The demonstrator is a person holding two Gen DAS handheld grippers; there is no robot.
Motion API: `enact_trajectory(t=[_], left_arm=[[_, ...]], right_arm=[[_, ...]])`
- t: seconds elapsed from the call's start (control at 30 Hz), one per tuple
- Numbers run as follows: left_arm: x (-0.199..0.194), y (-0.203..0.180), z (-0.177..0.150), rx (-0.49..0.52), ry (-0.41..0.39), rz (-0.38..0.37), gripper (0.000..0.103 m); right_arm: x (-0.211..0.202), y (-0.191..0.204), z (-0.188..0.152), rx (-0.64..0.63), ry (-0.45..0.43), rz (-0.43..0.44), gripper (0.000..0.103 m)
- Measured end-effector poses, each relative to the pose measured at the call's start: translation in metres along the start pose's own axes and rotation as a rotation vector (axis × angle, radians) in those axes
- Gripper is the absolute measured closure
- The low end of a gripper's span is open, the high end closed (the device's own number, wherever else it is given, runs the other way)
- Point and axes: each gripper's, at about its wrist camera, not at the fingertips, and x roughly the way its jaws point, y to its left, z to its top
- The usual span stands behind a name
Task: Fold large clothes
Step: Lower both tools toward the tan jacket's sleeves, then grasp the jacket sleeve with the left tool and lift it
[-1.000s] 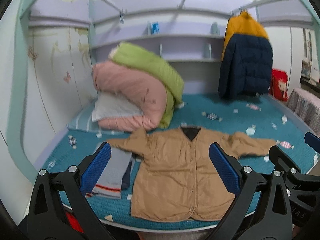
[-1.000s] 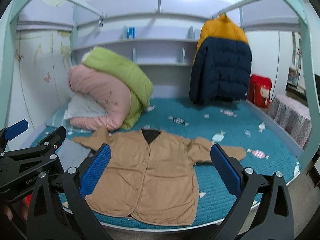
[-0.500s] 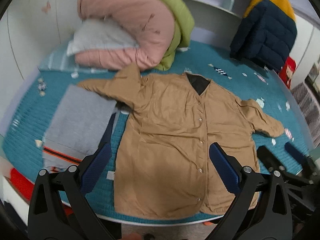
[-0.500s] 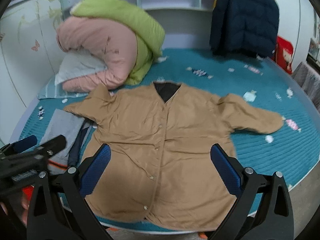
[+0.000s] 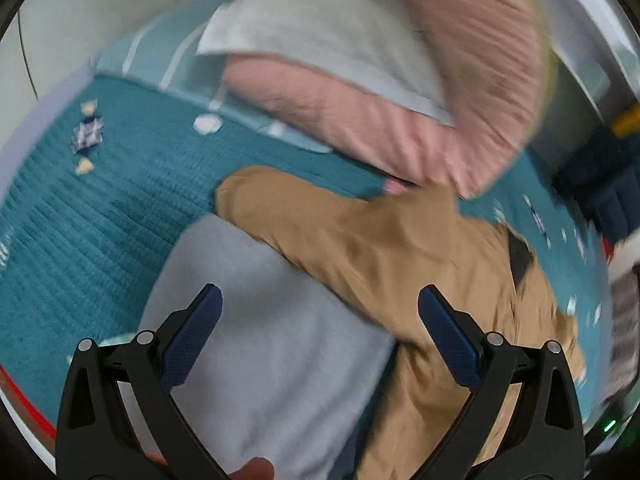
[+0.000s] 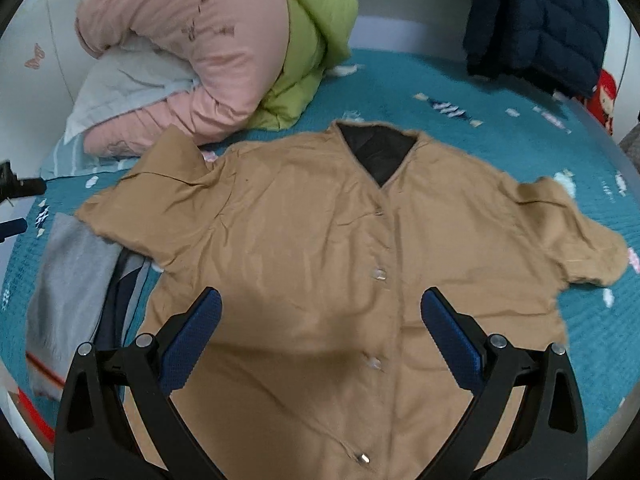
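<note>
Teal bedspread (image 6: 500,136) is carrying a tan jacket (image 6: 320,240) lying flat; left gripper (image 5: 320,328) and right gripper (image 6: 320,328) are hovering, jaws released. Snagging the neighbouring grey garment (image 5: 260,320) risks dragging both.

Blurred picture here, the left gripper (image 5: 318,332) with its blue-padded black fingers (image 5: 192,336) spread wide and nothing between them, poised over a folded pale grey garment (image 5: 264,340) lying near on the teal knitted bedspread (image 5: 92,216). Just to the right, a tan button-front jacket (image 5: 420,264) lies flat, one sleeve reaching left across the far edge of the grey piece, its dark lining showing at the neck. Farther back a rolled pink quilt (image 5: 400,120) wraps a pale grey pillow (image 5: 320,28). A fingertip shows at the bottom edge.
</note>
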Motion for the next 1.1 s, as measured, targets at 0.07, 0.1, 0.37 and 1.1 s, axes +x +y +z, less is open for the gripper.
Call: enact_trajectory(t=[0.07, 0.1, 0.37, 1.1], left_arm=[[0.023, 0.022, 0.018, -0.082, 0.060, -0.006, 0.005], [0.037, 0.037, 0.028, -0.148, 0.090, -0.013, 0.005], [0.087, 0.057, 0.072, -0.229, 0.196, 0.058, 0.005], [0.111, 0.055, 0.069, -0.073, 0.075, 0.144, 0.094]], right_arm=[[0.012, 0.006, 0.002, -0.010, 0.003, 0.003, 0.007], [0.016, 0.009, 0.003, -0.012, 0.001, 0.004, 0.007], [0.052, 0.015, 0.007, -0.016, 0.033, 0.020, 0.007], [0.068, 0.012, 0.021, 0.022, -0.020, 0.048, 0.007]])
